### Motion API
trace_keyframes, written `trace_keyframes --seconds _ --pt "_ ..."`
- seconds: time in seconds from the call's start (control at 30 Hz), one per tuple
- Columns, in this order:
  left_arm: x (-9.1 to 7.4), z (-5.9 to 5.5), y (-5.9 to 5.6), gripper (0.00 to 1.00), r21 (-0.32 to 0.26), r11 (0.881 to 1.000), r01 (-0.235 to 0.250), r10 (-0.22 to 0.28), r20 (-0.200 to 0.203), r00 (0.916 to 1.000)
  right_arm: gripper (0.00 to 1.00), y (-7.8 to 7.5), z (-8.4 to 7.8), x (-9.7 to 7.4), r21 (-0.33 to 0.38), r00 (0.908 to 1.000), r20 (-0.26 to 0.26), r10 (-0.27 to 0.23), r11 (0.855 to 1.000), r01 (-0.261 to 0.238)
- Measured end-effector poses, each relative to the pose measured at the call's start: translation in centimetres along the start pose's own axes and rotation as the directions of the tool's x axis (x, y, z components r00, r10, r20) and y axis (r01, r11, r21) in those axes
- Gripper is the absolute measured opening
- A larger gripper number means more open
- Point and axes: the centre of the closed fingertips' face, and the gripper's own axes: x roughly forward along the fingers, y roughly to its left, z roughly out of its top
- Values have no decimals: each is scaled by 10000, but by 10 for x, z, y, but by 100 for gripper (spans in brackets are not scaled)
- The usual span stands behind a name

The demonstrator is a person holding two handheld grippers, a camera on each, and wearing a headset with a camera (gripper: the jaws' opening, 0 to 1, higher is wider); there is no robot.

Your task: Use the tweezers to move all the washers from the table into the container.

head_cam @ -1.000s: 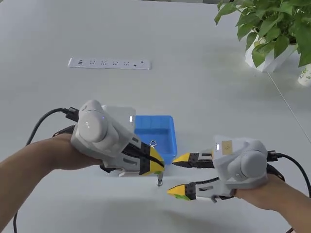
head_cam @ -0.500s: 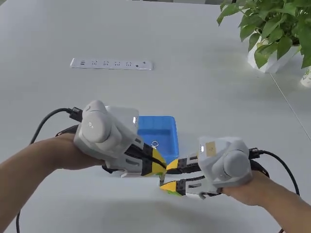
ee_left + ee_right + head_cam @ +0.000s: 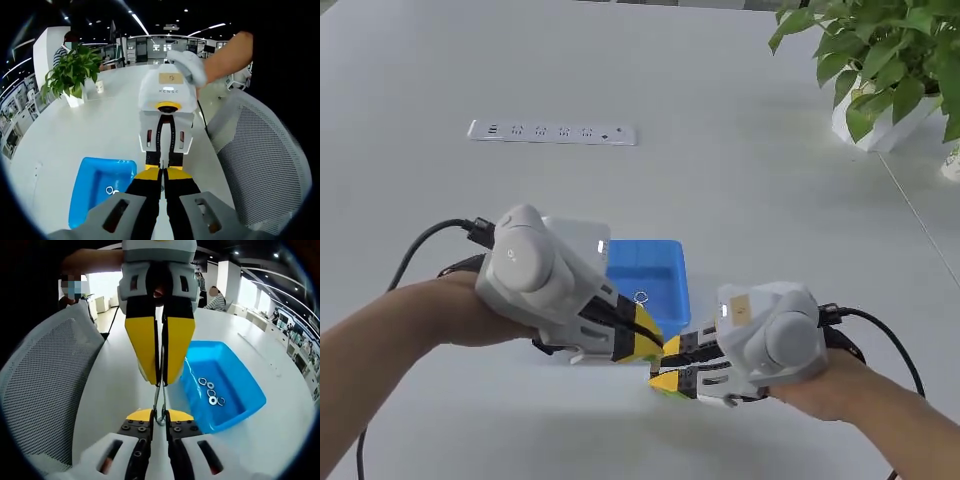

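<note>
Tweezers (image 3: 159,399) pinched by left gripper (image 3: 161,380) and right gripper (image 3: 160,417) beside container (image 3: 227,371).

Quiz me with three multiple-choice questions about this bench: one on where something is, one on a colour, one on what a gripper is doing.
1. Where do the washers lie?
A. in a glass jar
B. in the container
C. on a plate

2. What colour is the container?
A. red
B. white
C. blue

3. How does the left gripper stand?
A. wide open
B. shut on the tweezers
C. shut on a washer

Answers:
1 B: the right gripper view shows the small rings resting on the container's floor.
2 C: its walls and floor are bright blue in every view.
3 B: its yellow jaws press together on the thin metal tweezers, whose tips point out beyond them.
</note>
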Motion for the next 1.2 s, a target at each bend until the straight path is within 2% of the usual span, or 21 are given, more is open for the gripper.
trace_keyframes --seconds 0.93,1.2 --pt "0 -1 -2 5 -6 10000 -8 8 -134 9999 7 3 -1 1 200 9999 -88 51 9998 -49" --pt "-6 2 -2 6 -164 9998 -111 111 -7 9999 7 3 6 -2 233 10000 10 34 9997 -34"
